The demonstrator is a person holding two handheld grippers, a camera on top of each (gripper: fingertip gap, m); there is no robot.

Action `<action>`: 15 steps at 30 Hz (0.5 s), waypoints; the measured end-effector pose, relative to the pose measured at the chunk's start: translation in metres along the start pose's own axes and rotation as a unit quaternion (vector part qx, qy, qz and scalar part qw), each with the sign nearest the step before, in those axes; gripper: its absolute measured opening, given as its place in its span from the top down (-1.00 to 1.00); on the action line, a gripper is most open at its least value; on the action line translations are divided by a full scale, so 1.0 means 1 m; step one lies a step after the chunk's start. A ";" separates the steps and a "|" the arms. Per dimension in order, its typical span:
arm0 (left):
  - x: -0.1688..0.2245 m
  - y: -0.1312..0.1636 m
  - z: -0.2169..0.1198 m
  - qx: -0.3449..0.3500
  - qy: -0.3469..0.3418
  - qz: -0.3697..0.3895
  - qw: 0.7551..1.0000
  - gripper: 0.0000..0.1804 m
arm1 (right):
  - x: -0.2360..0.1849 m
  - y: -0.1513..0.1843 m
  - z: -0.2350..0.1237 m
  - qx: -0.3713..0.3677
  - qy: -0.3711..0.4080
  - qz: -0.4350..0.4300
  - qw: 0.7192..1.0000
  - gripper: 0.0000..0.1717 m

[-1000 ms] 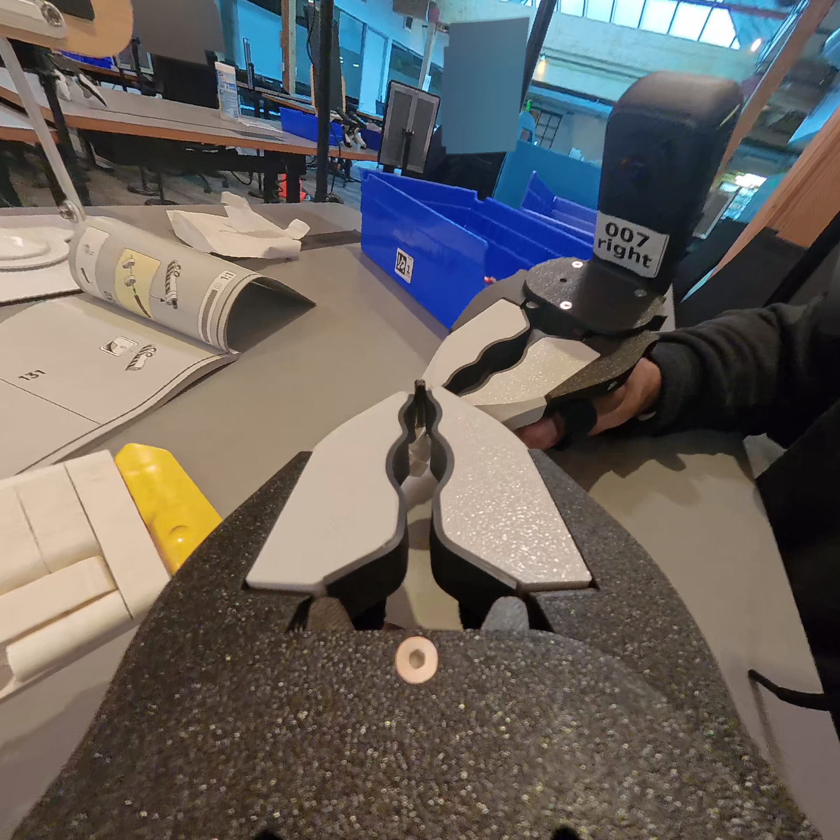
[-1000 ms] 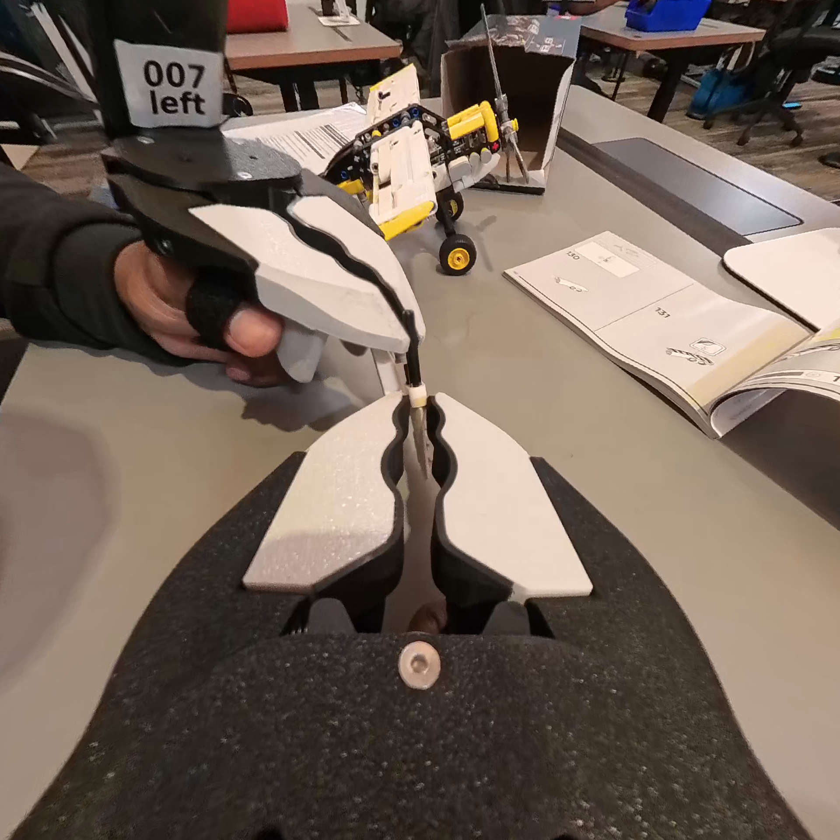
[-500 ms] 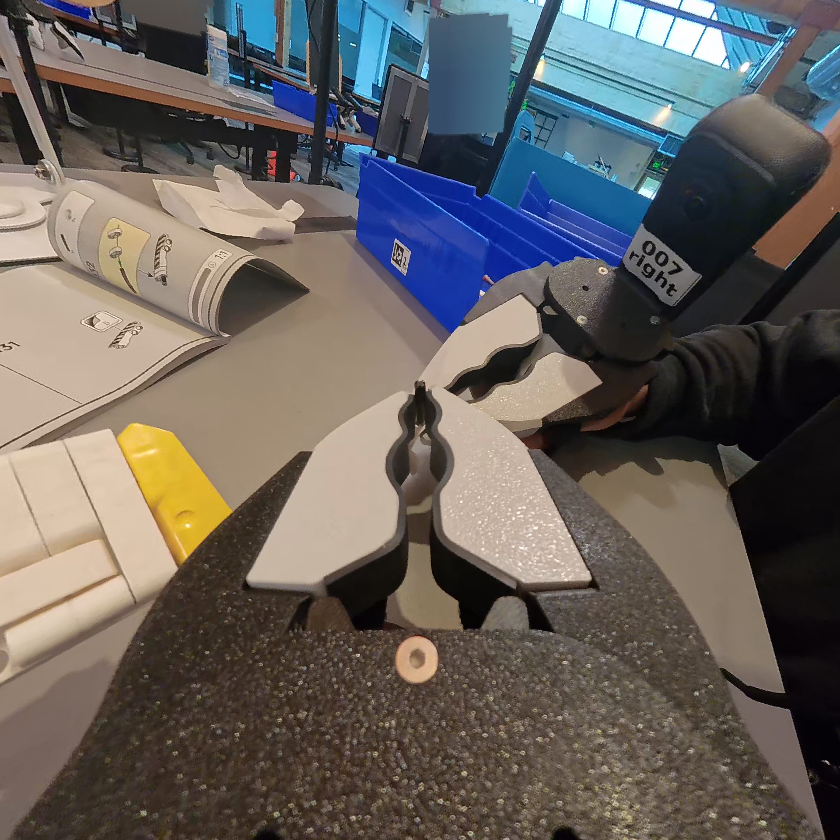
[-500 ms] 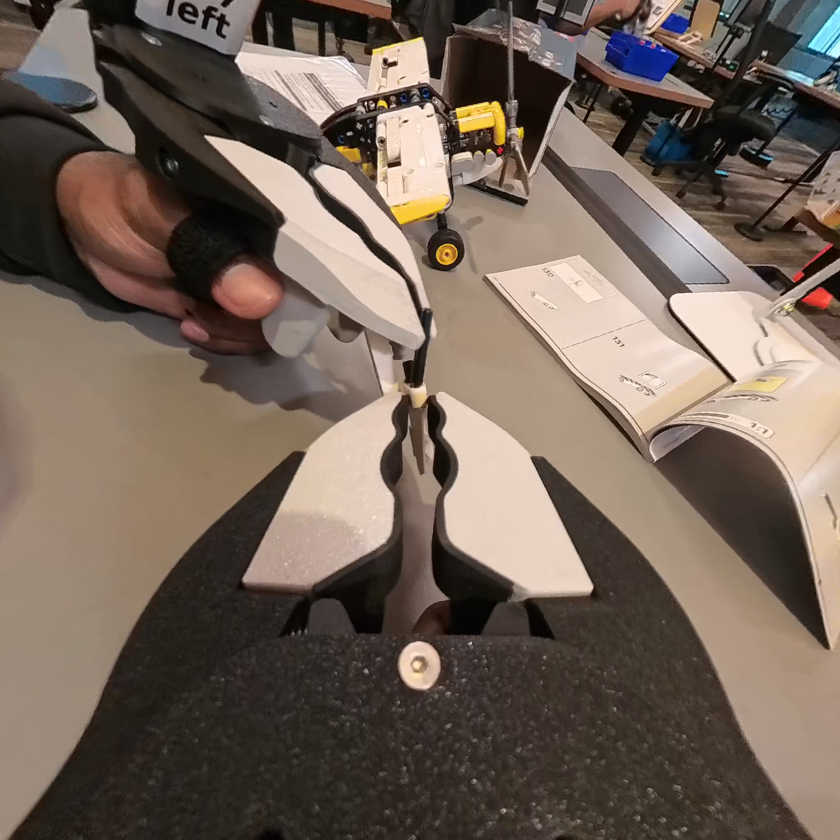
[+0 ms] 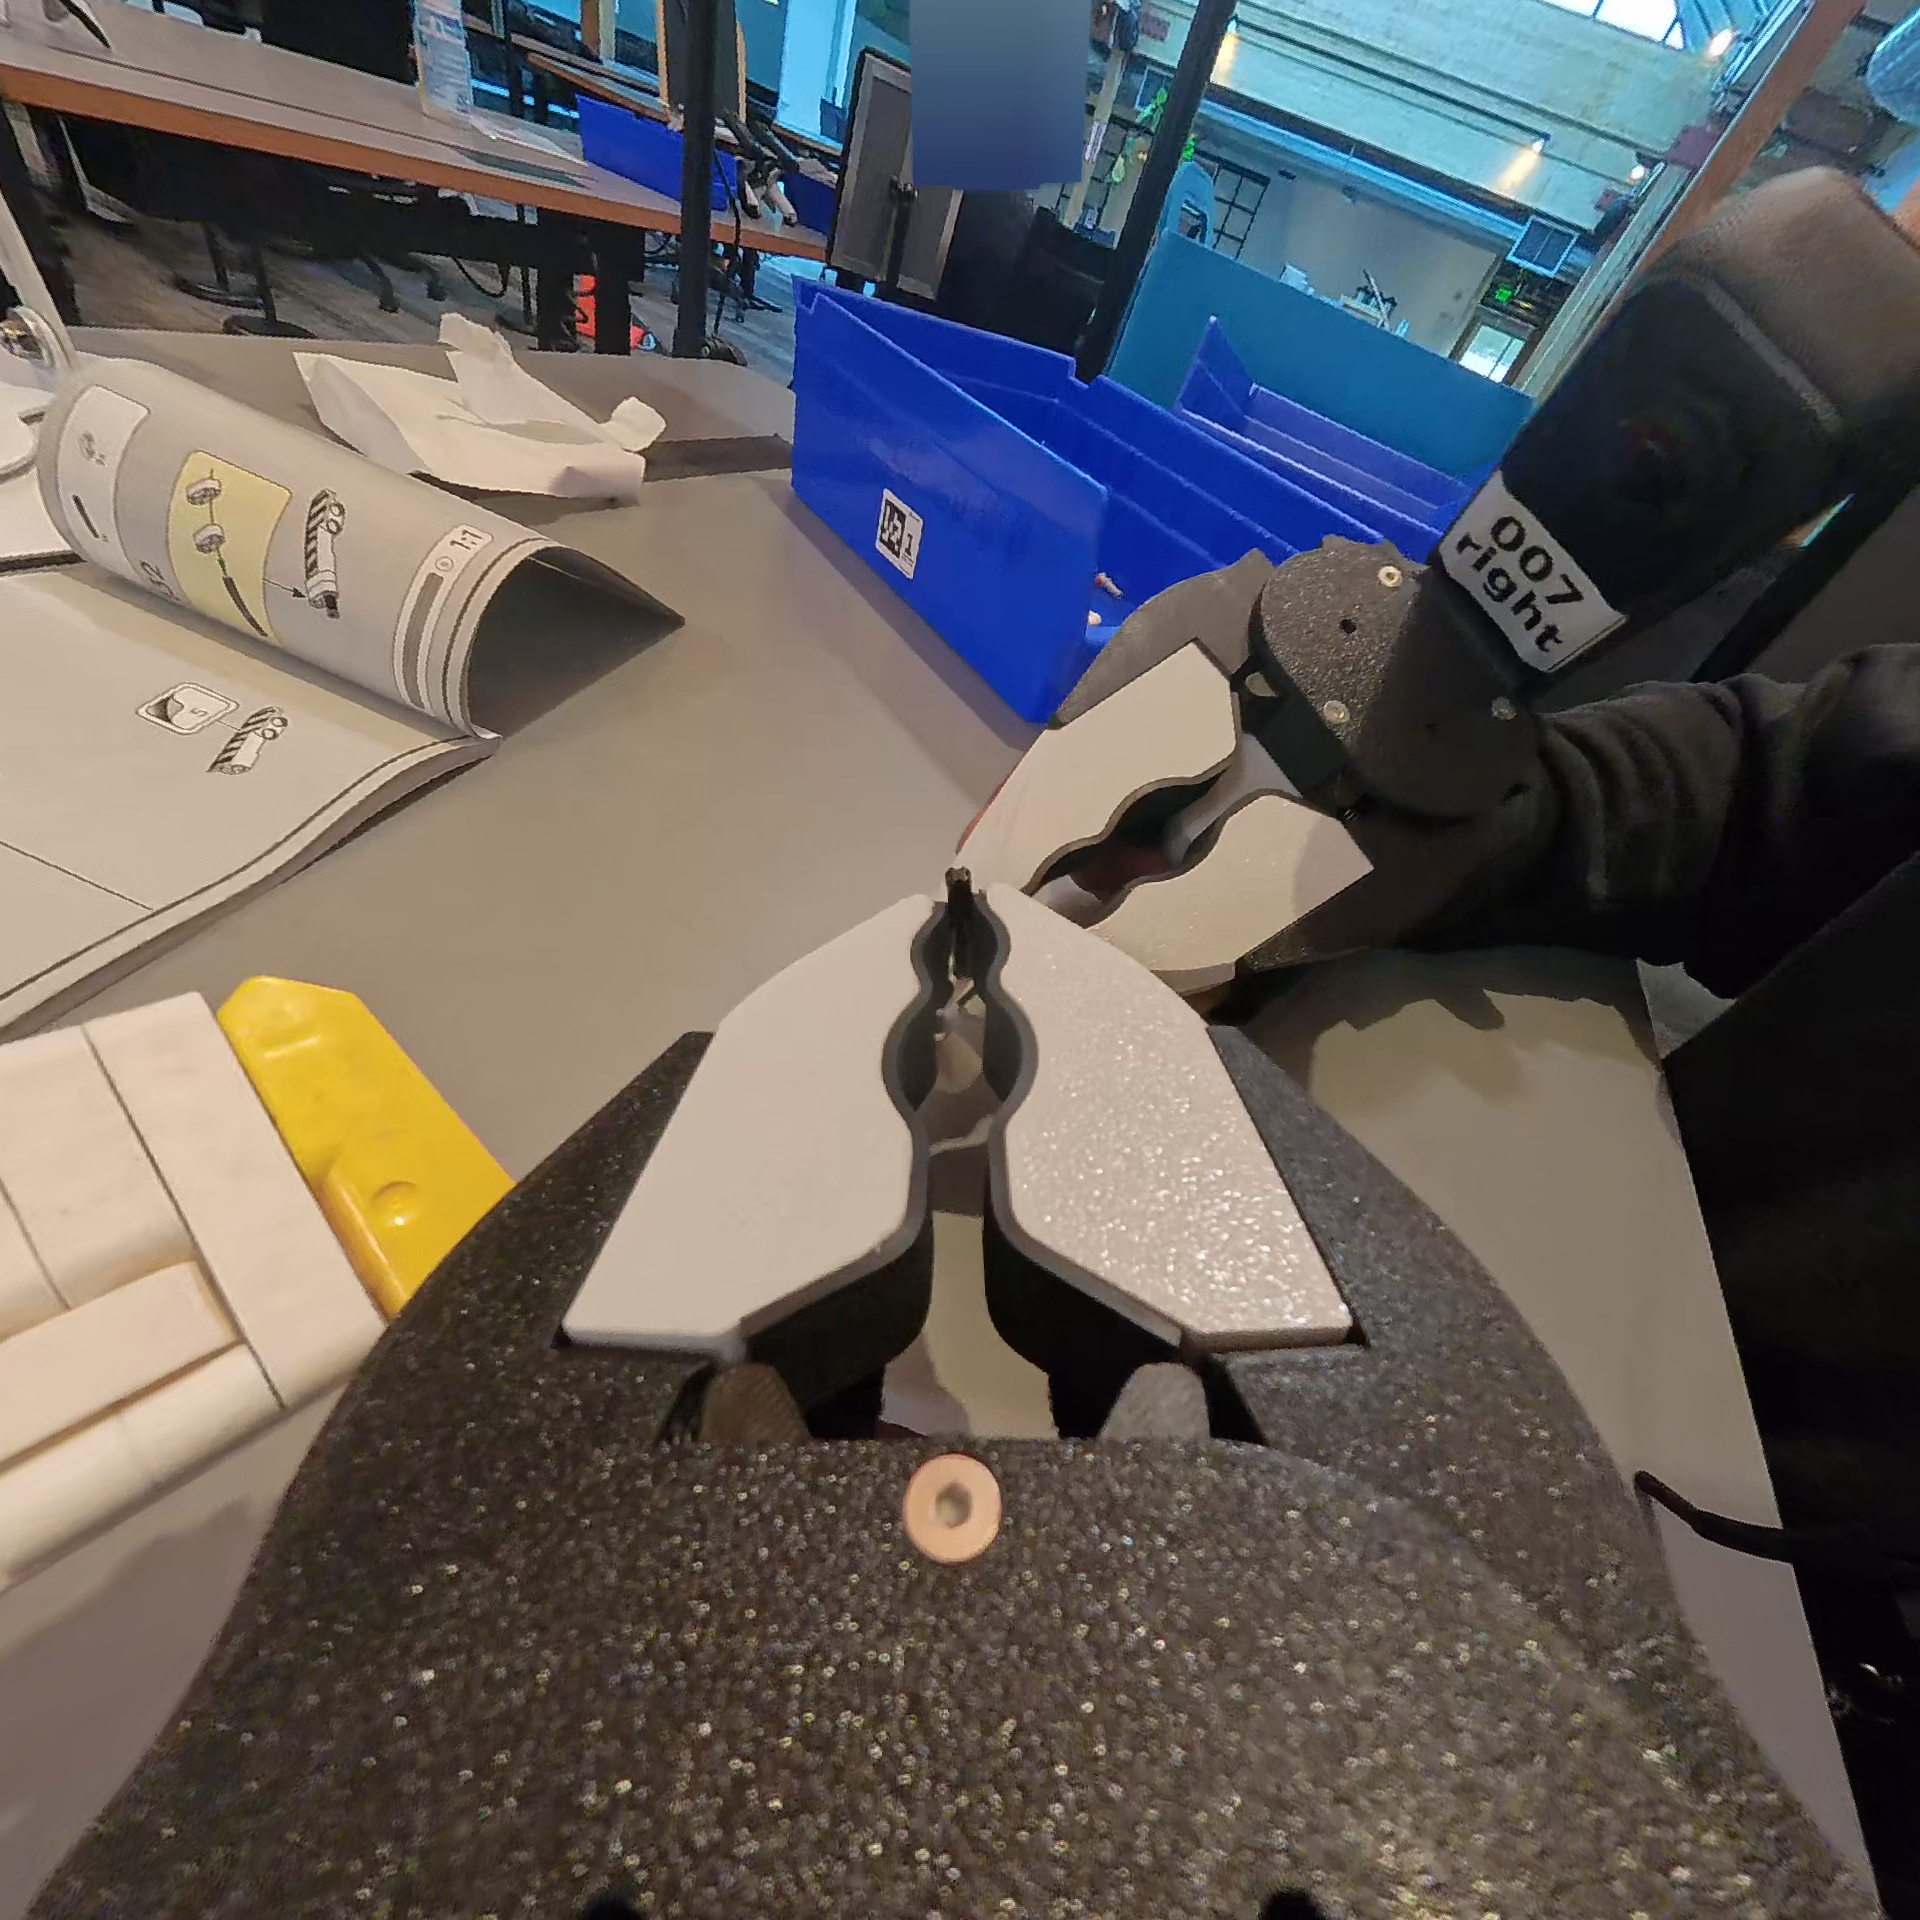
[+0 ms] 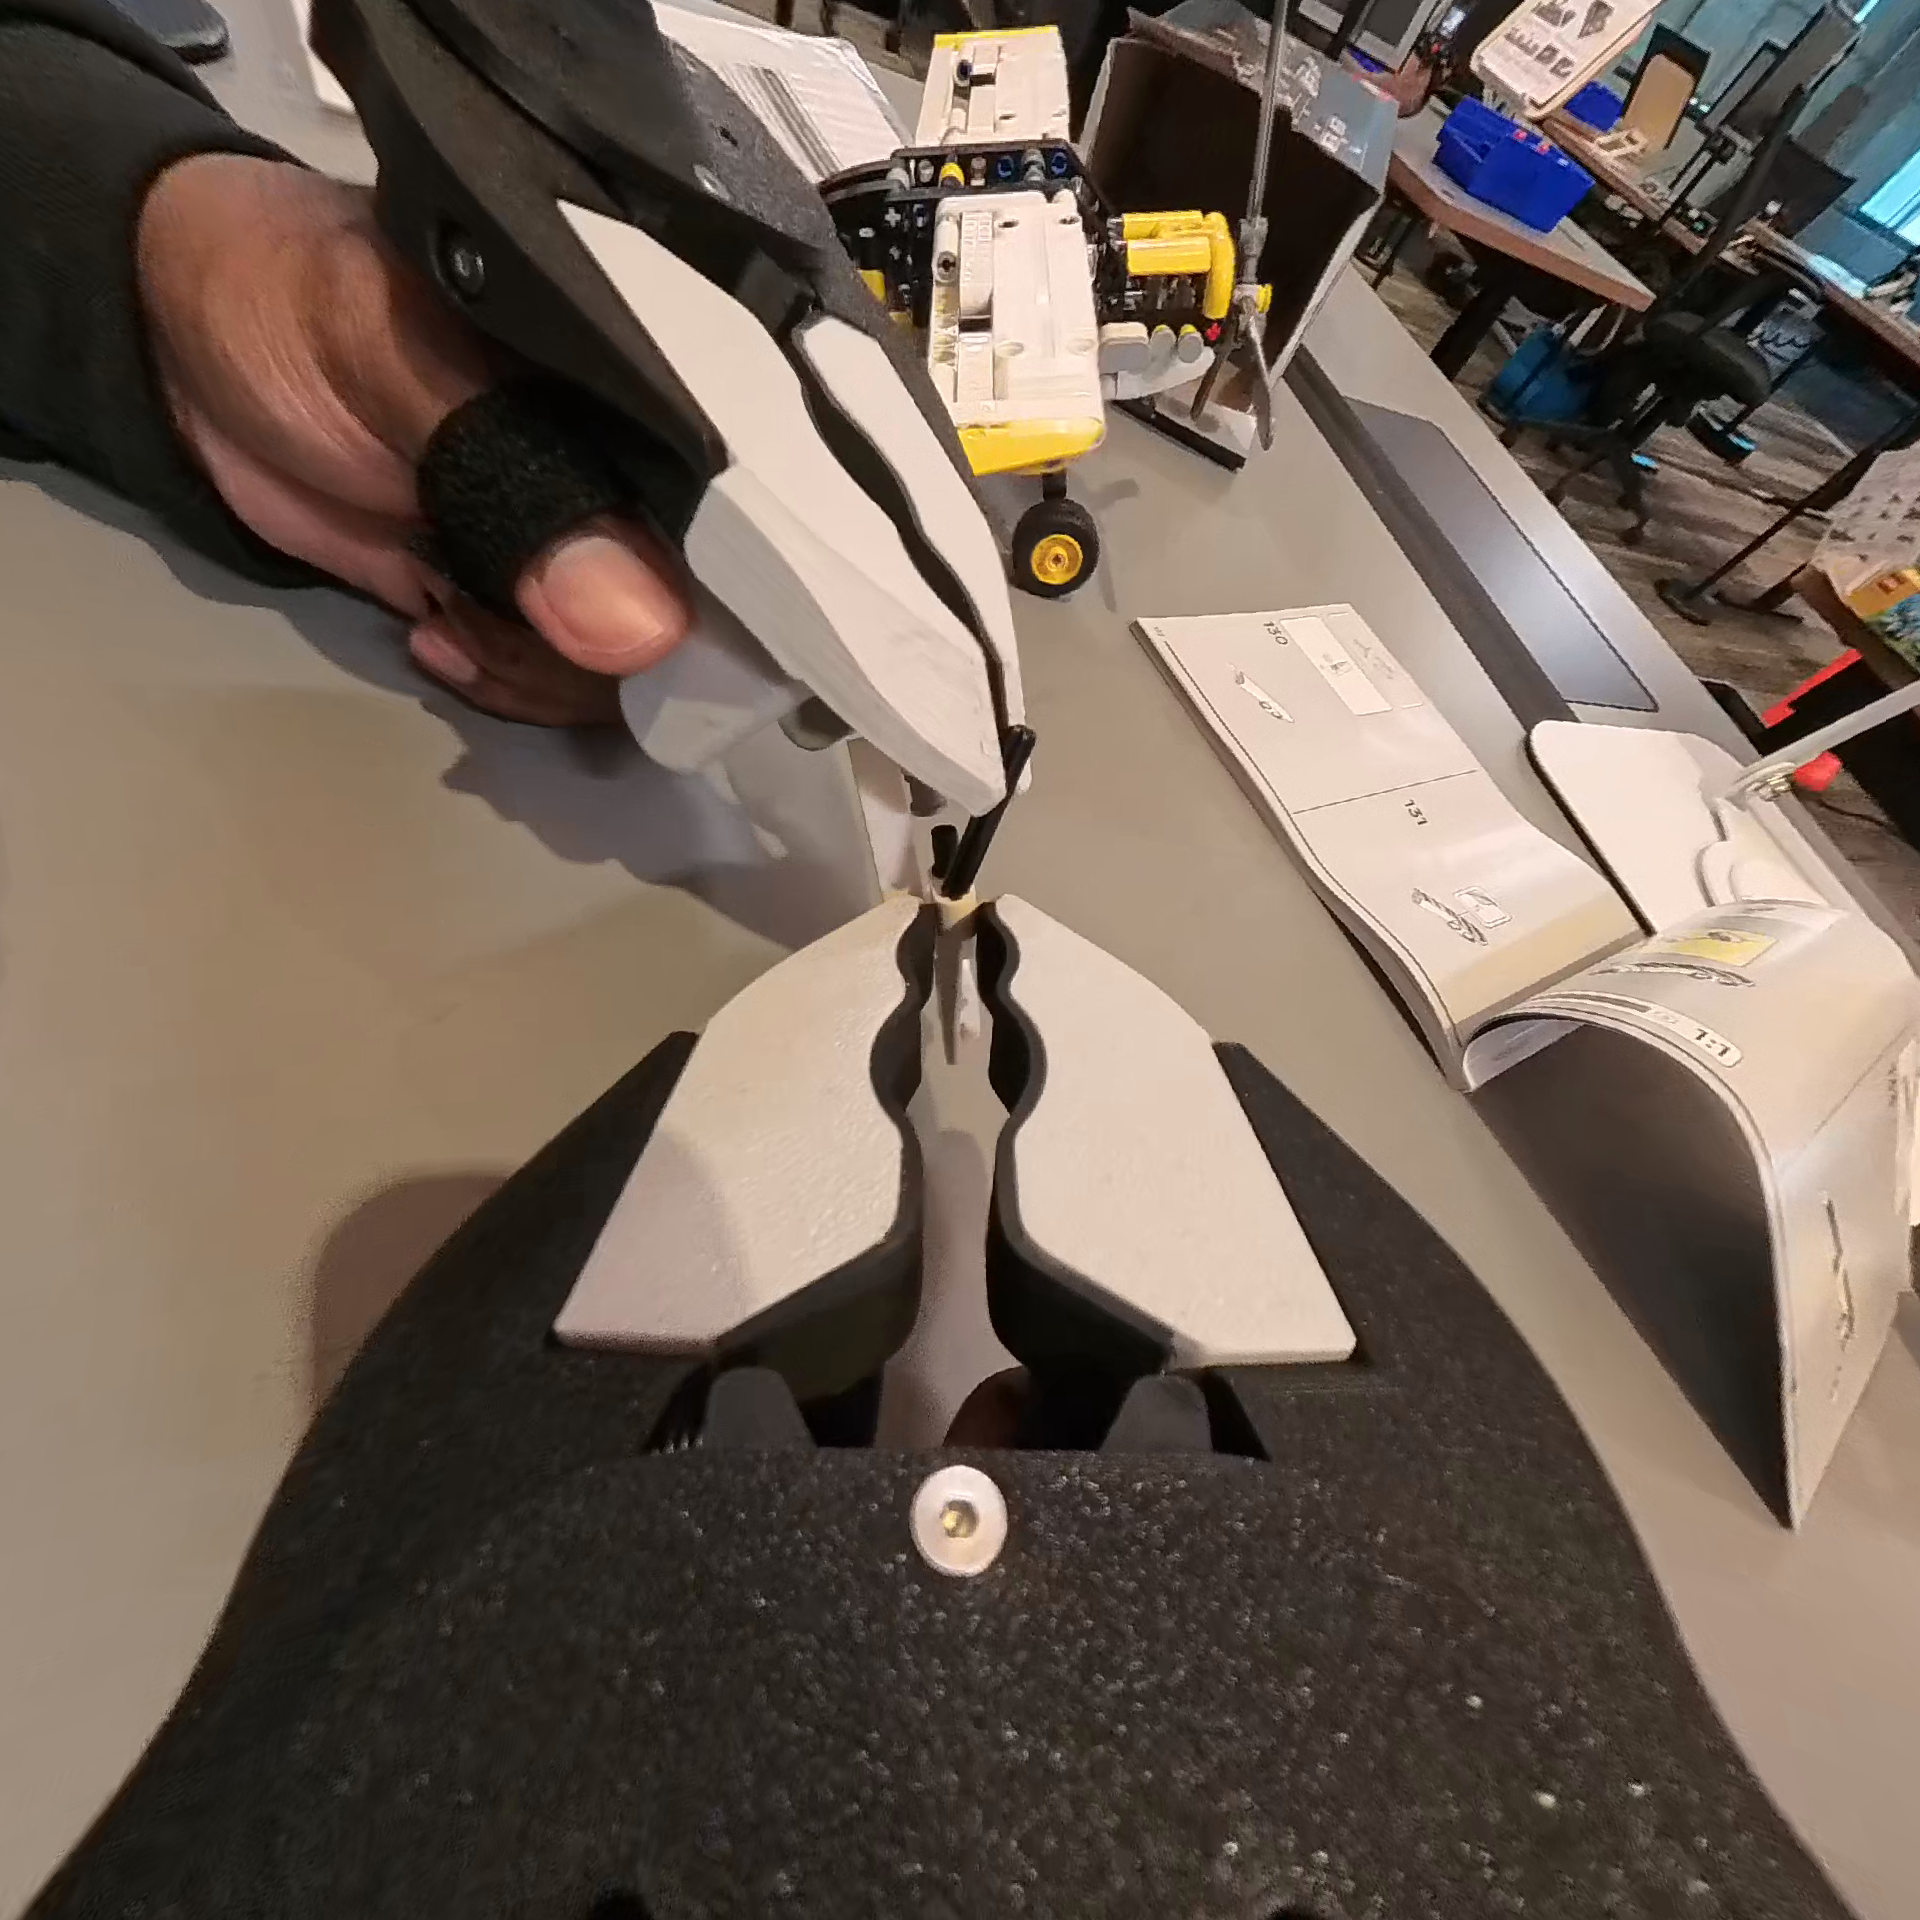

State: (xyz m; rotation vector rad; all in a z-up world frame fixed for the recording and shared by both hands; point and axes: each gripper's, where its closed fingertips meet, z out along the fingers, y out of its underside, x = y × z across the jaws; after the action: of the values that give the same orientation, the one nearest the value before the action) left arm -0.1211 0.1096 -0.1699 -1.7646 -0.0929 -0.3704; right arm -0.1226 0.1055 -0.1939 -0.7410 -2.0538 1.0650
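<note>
The left gripper (image 6: 1003, 774) pinches a thin black axle (image 6: 985, 831), its lower end seated in the small cream bush (image 6: 954, 920) clamped by the right gripper (image 6: 951, 914). The step in hand looks like pressing axle into bush; next calls for a straight, steady push.

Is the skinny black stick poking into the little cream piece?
Touching. The right wrist view shows the black stick, pinched by the left gripper, ending in the cream piece held in the right gripper.
</note>
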 end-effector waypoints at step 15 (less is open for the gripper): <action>0.002 -0.016 -0.005 0.066 -0.005 0.004 0.998 0.96 | 0.006 -0.014 -0.007 0.060 -0.026 0.147 0.987 0.92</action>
State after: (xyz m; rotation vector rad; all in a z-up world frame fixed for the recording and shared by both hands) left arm -0.1247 0.1083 -0.1541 -1.6362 -0.1152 -0.3414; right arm -0.1230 0.1062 -0.1766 -0.9841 -1.9414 1.3733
